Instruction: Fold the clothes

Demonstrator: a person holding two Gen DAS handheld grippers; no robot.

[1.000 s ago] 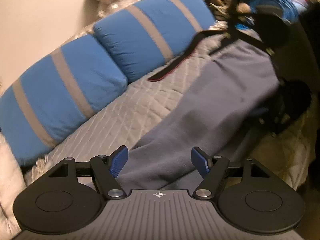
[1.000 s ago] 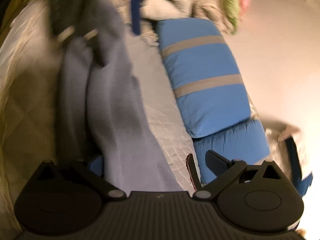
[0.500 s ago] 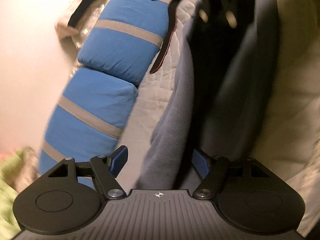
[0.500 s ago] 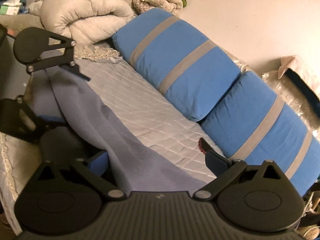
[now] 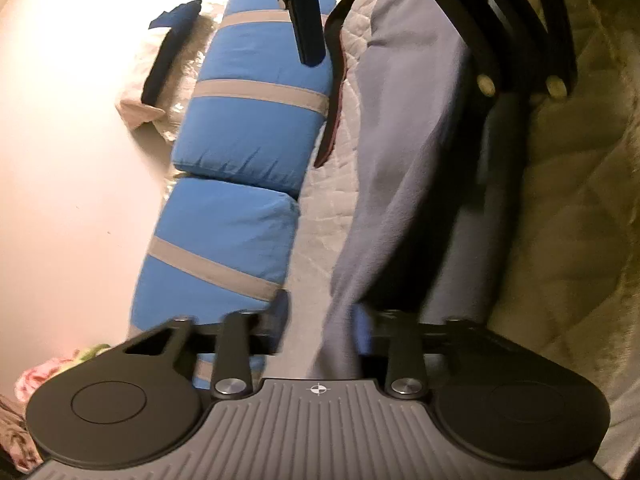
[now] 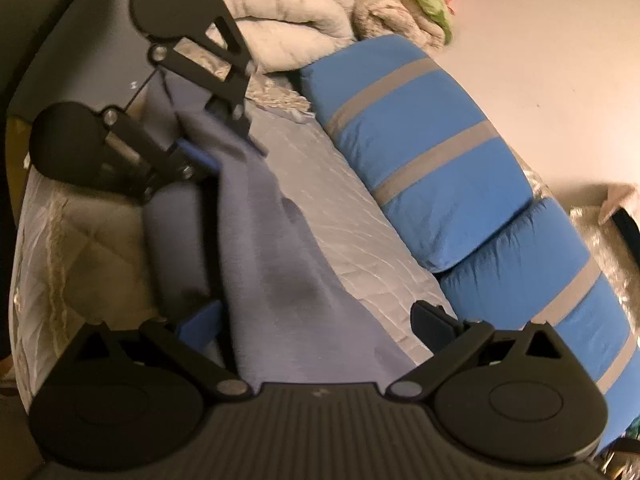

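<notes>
Half a second earlier the left gripper [image 5: 322, 316] had its blue pads well apart with the garment passing between them; now its fingers had drawn closer and the grey-blue garment [image 5: 400, 152] ran down between them — motion blur hid whether the pads actually pinched the cloth, so I could not tell. From the right wrist view the same left gripper [image 6: 224, 148] sat at the far end of the garment [image 6: 280, 264], higher in the picture than before. The right gripper [image 6: 316, 320] stood with its fingers wide apart, the cloth's near end lying between them and draped over the left-hand finger, the right-hand one clear of it. The garment stretched as a long band between the two grippers, sagging onto the pale quilted bedspread [image 6: 352, 236]. Beside it, along the plain wall [image 5: 72, 184], lay two blue pillows with grey stripes [image 5: 256, 128] end to end, and a dark strap [image 5: 334, 92] rested between pillow and garment. A heap of bedding [image 6: 304, 12] — grey, beige and lime green — was piled past the pillows.
</notes>
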